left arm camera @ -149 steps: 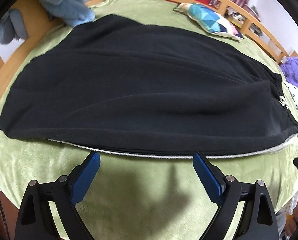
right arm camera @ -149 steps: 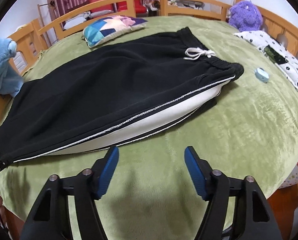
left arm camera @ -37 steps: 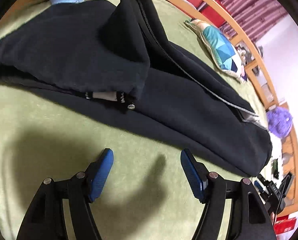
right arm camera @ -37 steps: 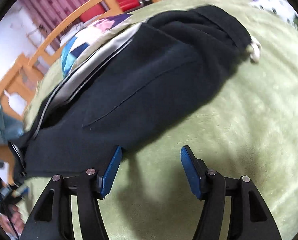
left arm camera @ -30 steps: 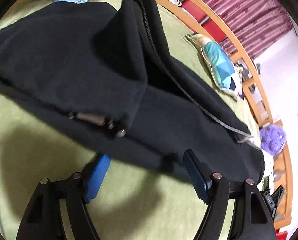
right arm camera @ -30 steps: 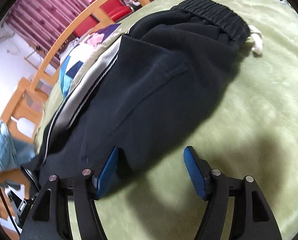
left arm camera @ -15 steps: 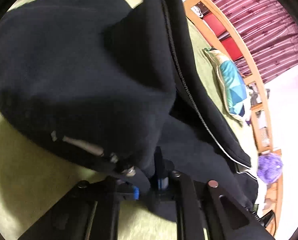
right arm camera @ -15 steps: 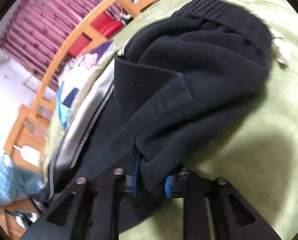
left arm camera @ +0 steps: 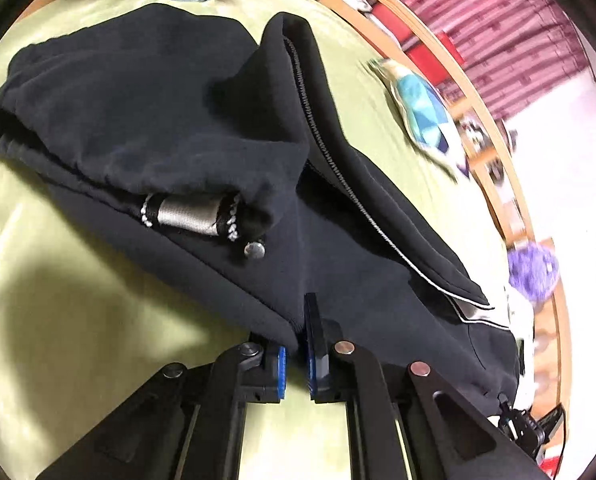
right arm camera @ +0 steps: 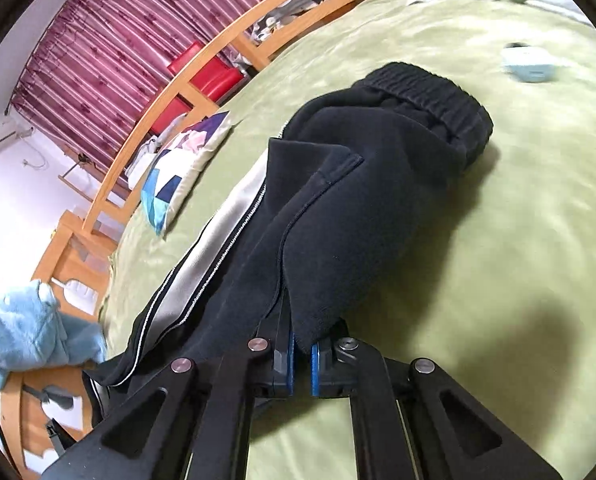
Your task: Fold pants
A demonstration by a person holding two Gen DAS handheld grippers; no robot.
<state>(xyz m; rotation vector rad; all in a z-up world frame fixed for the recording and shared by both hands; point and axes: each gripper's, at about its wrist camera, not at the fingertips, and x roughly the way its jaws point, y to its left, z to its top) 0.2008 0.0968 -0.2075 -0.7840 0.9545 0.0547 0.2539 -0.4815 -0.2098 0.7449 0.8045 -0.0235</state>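
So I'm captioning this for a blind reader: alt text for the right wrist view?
The right hand-held gripper is shut on the near edge of black pants lying on a green bedspread. A patterned cushion lies beyond, by the wooden bed rail.

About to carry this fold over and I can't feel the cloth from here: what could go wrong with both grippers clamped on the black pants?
The left gripper and right gripper each pinch only the near edge of the black fleece pants, so the cloth could slip out.
The leg already folded over, with its grey striped cuff, lies loose on top and may slide off when lifted.
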